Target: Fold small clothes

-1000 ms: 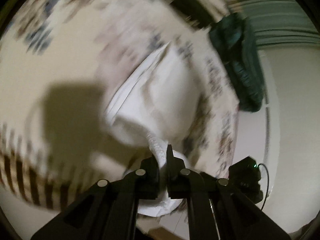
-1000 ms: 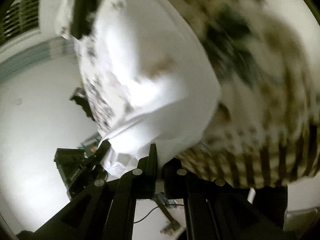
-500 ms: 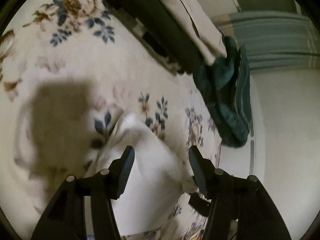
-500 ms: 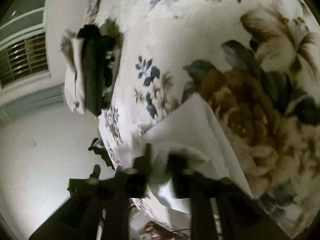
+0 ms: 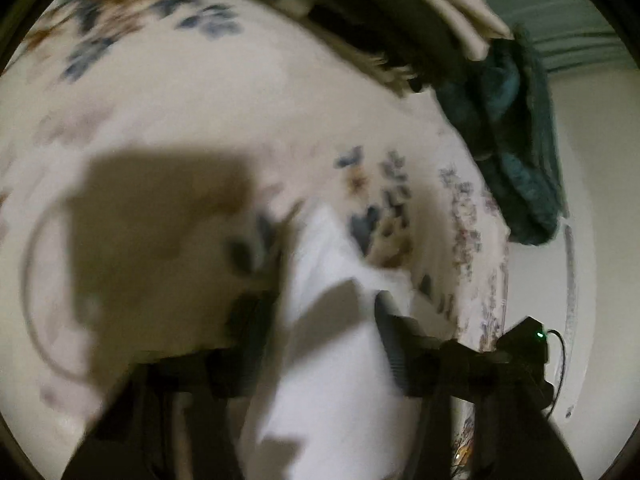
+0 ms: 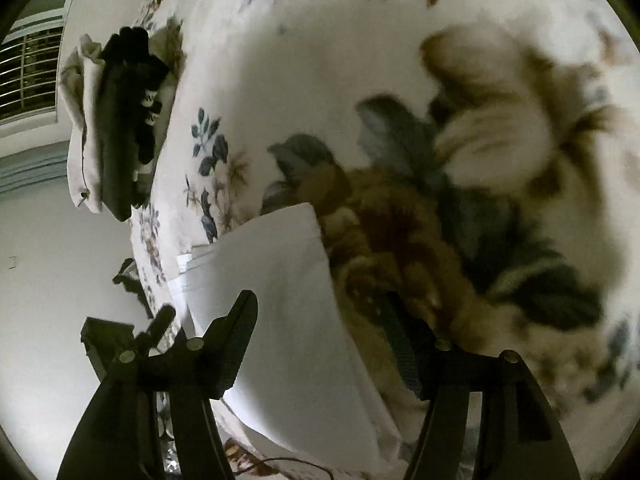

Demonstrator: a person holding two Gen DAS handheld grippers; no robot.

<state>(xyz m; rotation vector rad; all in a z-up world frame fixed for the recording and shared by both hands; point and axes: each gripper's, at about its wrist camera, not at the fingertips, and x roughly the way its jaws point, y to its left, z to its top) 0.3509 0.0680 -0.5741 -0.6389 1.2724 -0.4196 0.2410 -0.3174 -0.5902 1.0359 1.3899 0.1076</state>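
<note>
A small white garment lies folded on the flowered bedspread. It also shows in the right wrist view, flat with a straight folded edge. My left gripper is open, its fingers apart on either side of the white cloth. My right gripper is open too, with its fingers spread wide above the garment and nothing between them. The left view is blurred.
A pile of dark and cream folded clothes lies at the far edge of the bed, with a teal garment beside it. The bed edge drops to a pale floor. A black device with a green light sits there.
Both grippers held the white garment in the air a second ago. They laid it on the bed and opened. The right gripper let go last and now stands spread wide.
</note>
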